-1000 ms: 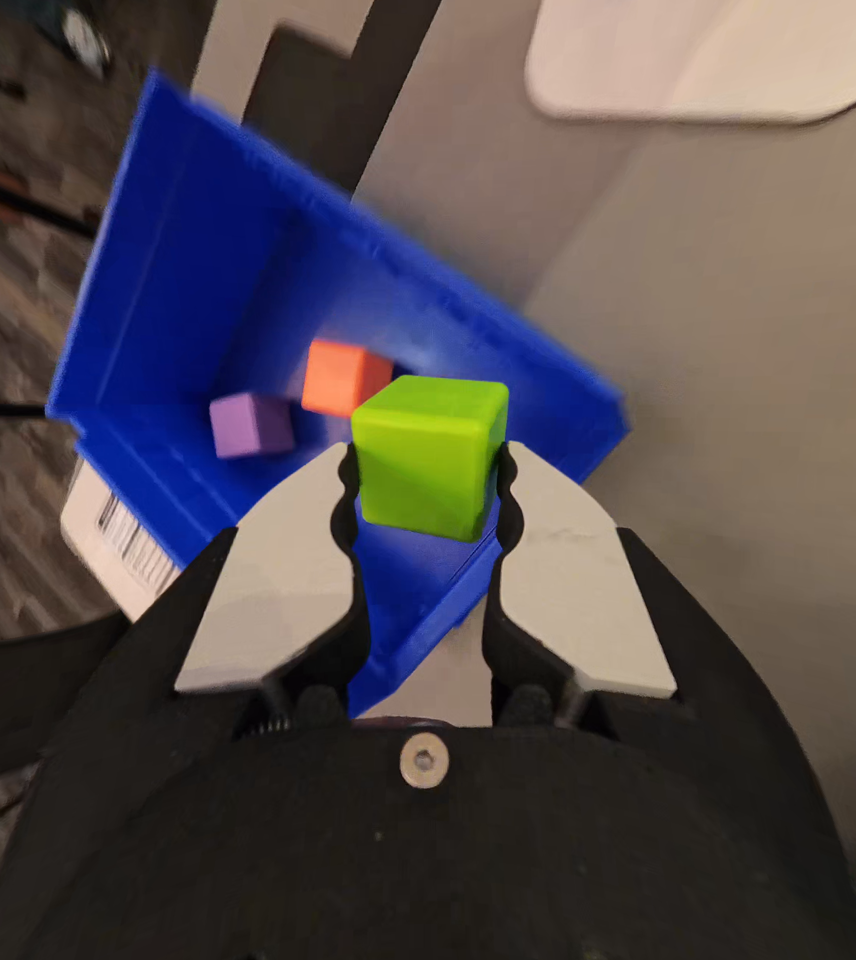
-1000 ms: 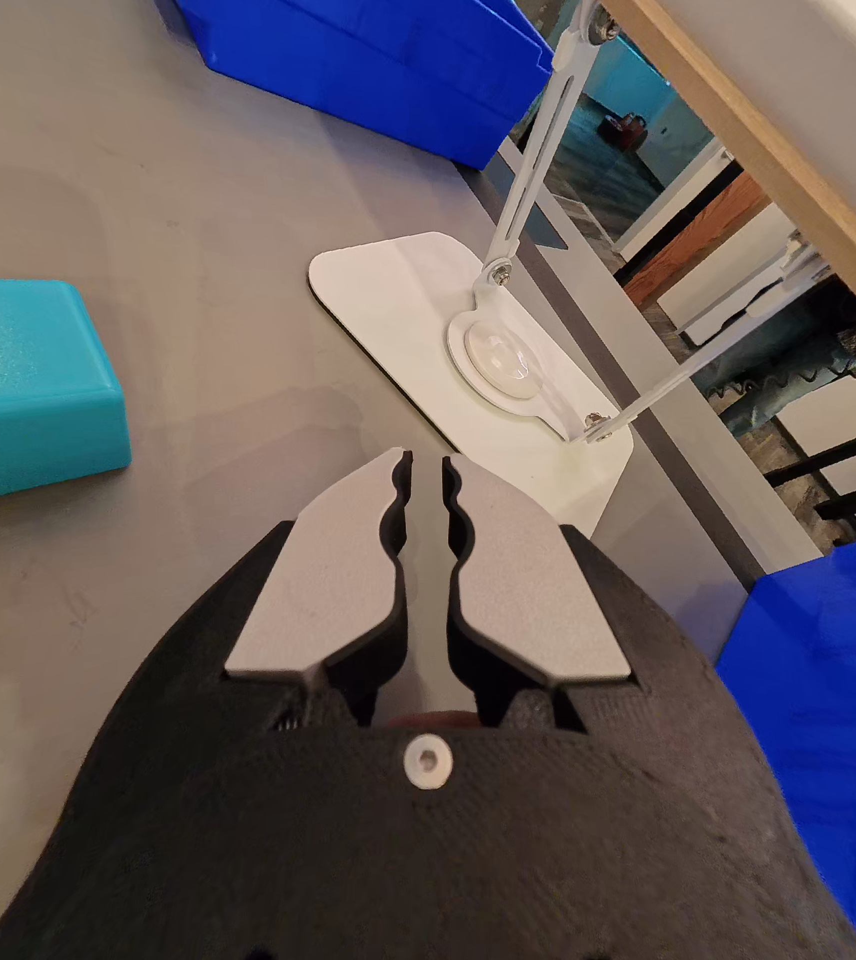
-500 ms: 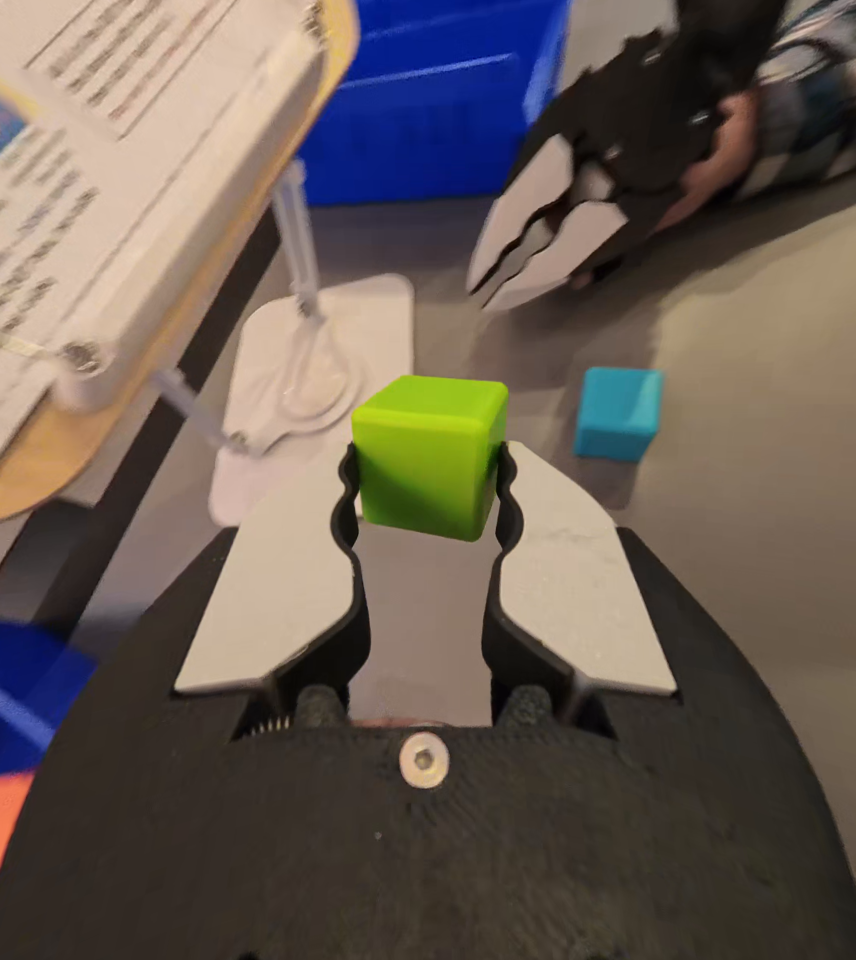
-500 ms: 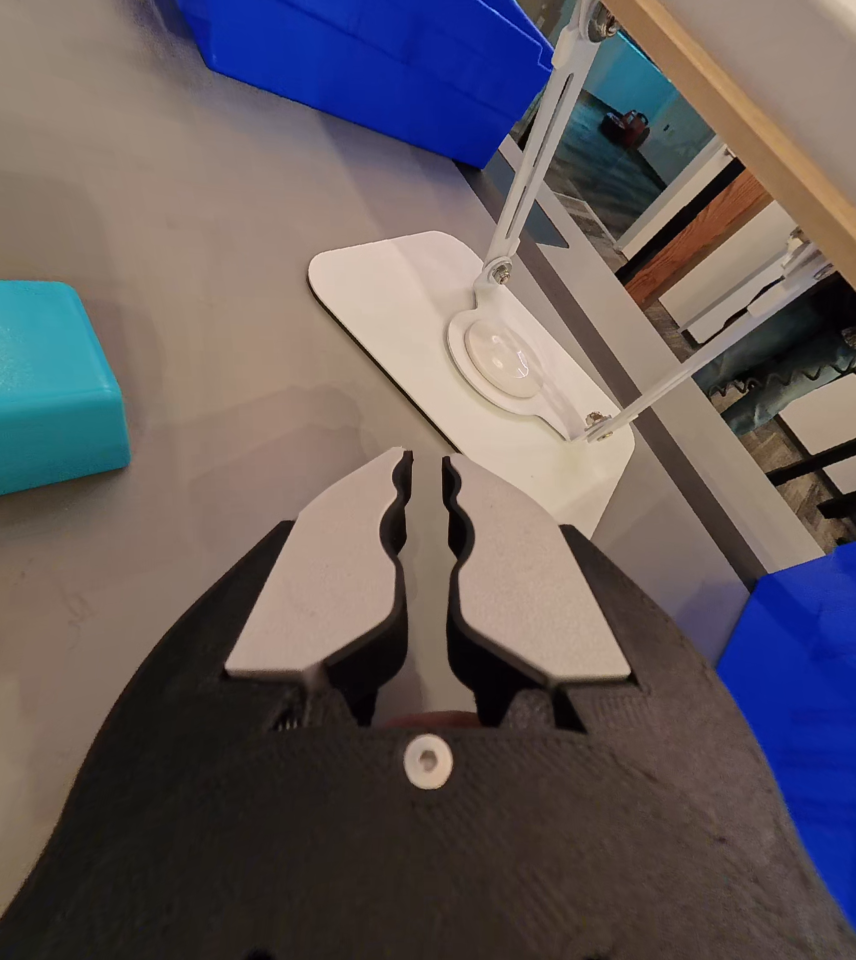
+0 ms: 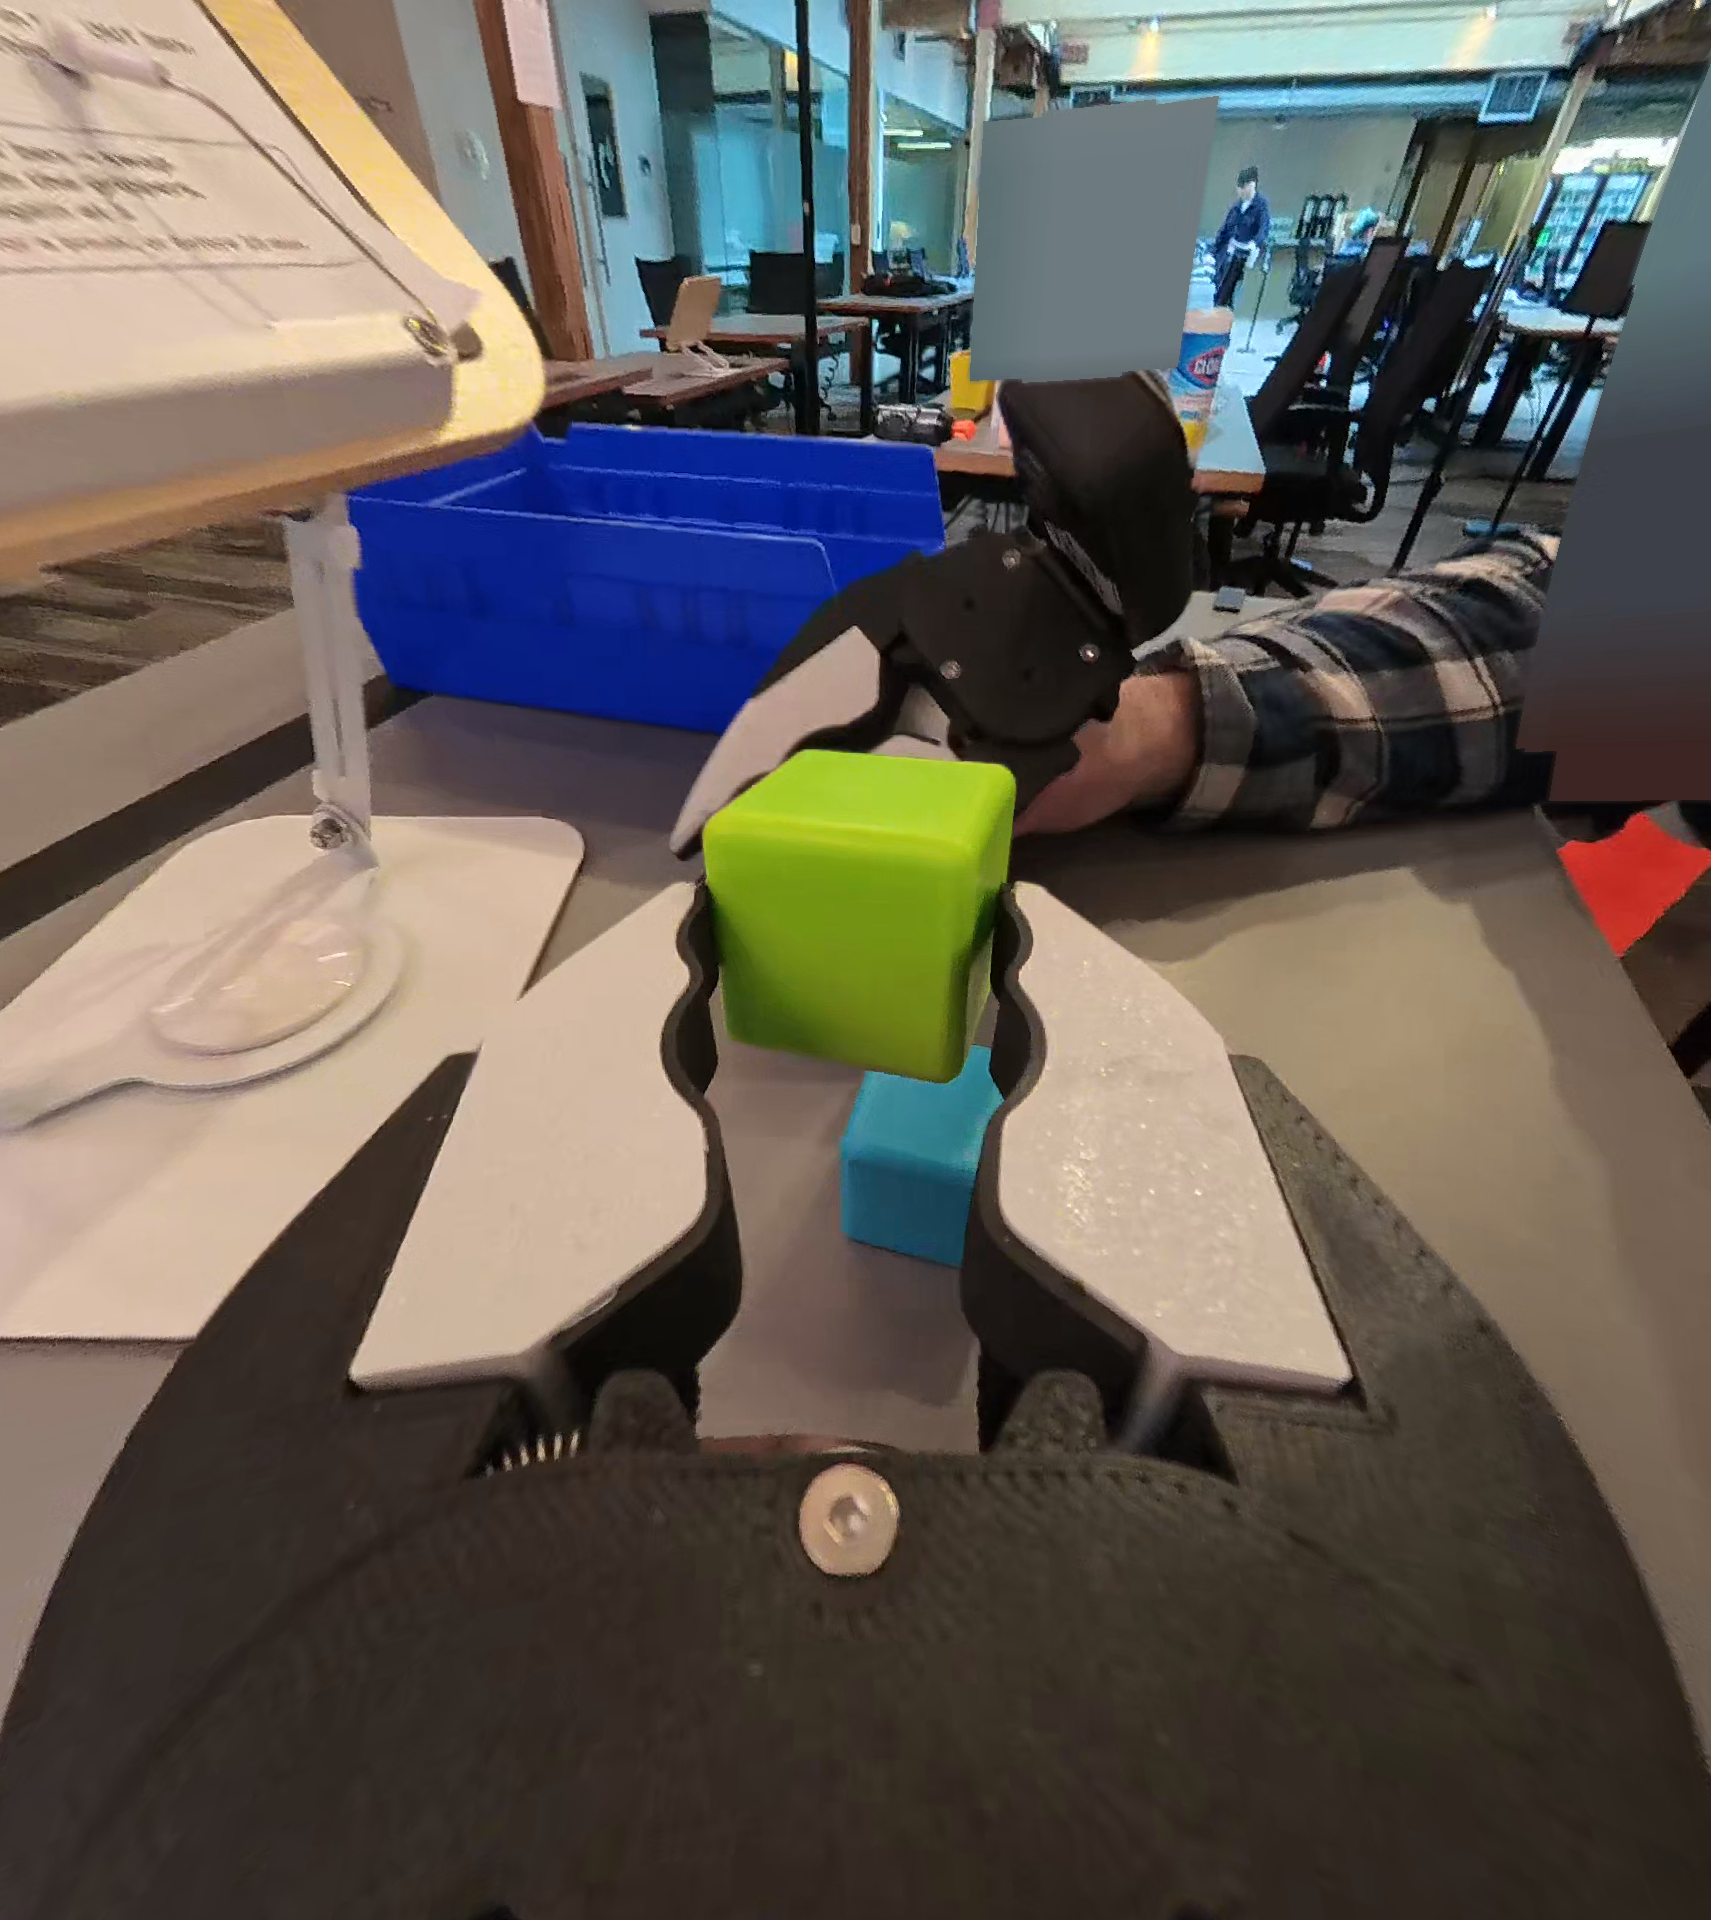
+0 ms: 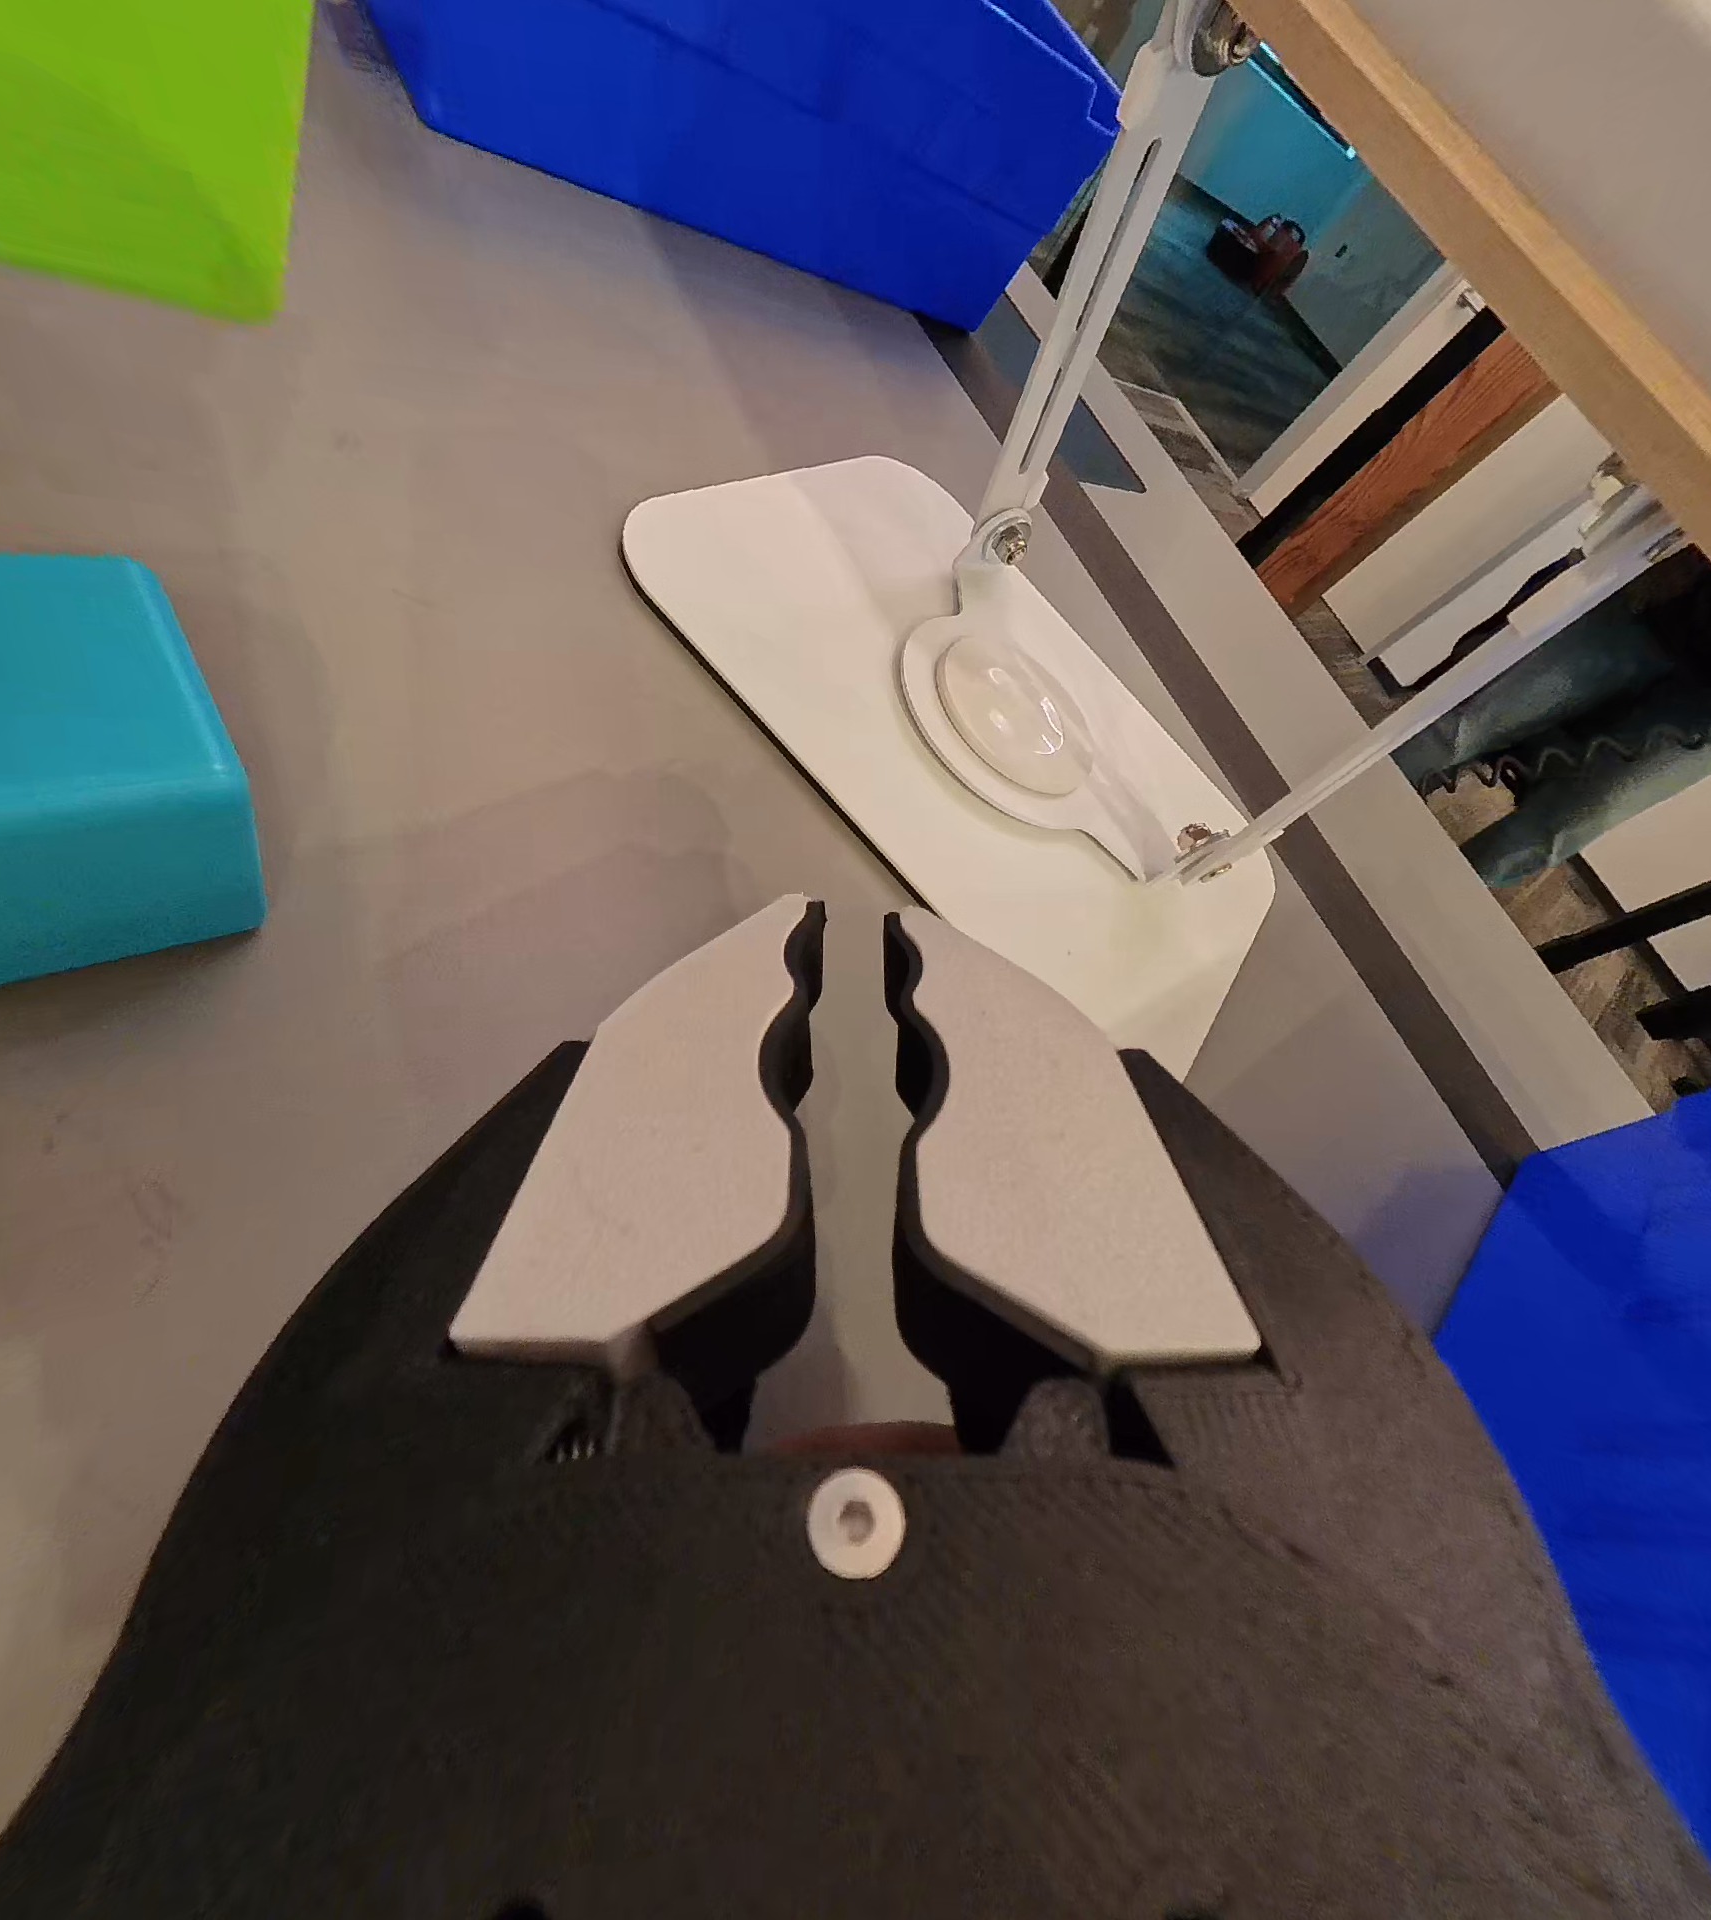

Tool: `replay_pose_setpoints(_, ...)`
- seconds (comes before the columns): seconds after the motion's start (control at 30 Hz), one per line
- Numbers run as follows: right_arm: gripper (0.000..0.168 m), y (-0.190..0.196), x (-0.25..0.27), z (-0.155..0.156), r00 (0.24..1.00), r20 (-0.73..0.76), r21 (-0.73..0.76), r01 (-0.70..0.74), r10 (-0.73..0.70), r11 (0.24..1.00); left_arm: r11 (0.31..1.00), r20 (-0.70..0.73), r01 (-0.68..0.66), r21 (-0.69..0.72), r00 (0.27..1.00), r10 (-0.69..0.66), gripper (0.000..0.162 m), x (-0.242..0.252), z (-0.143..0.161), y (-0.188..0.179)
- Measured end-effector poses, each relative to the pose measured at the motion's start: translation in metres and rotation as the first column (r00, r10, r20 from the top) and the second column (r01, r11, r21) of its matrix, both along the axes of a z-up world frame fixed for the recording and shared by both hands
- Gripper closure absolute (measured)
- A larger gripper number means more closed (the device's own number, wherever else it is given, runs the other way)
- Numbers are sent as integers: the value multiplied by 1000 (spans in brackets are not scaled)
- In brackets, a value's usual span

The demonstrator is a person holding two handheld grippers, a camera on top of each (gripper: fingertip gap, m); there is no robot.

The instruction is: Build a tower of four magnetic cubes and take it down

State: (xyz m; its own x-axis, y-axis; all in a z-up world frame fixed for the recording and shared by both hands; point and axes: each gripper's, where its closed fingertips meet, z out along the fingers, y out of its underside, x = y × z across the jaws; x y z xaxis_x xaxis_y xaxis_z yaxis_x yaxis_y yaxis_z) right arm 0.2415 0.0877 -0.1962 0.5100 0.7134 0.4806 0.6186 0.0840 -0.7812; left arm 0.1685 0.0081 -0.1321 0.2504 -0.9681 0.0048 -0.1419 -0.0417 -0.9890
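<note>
Grey desk (image 5: pixel 1298 997) carries teal cube (image 5: pixel 918 1169). Left tool (image 5: pixel 851 935) clamps green cube (image 5: pixel 856 904) just above teal cube. Right tool (image 6: pixel 853 920), beside teal cube, nearly closed, holds nothing.

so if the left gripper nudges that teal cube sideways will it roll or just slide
Probably slide: the teal cube sits flat on the smooth grey table, and flat faces resist rolling. It looks like rigid plastic, so it should not deform. As a magnetic piece, it might jump toward the green cube gripped just above it by the left gripper.
</note>
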Motion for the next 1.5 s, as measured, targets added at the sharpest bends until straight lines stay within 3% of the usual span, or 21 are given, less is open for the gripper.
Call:
replay_pose_setpoints(0.43, 157, 0, 0, -1, 1000, 4, 0, -2, 2, 1000, 999, -172, -22, -46, 985, 14, 112, 18, -38, -4)
replay_pose_setpoints(1.2, 157, -1, 0, -1, 1000, 9, 4, -3, 3, 1000, 989, -248, 36, -146, 966, -72, 113, 15, -53, -10)
replay_pose_setpoints(1.5, 157, -1, 0, -1, 1000, 7, 3, -3, 3, 1000, 993, -222, 40, -109, 973, -63, 91, -11, -31, -9)
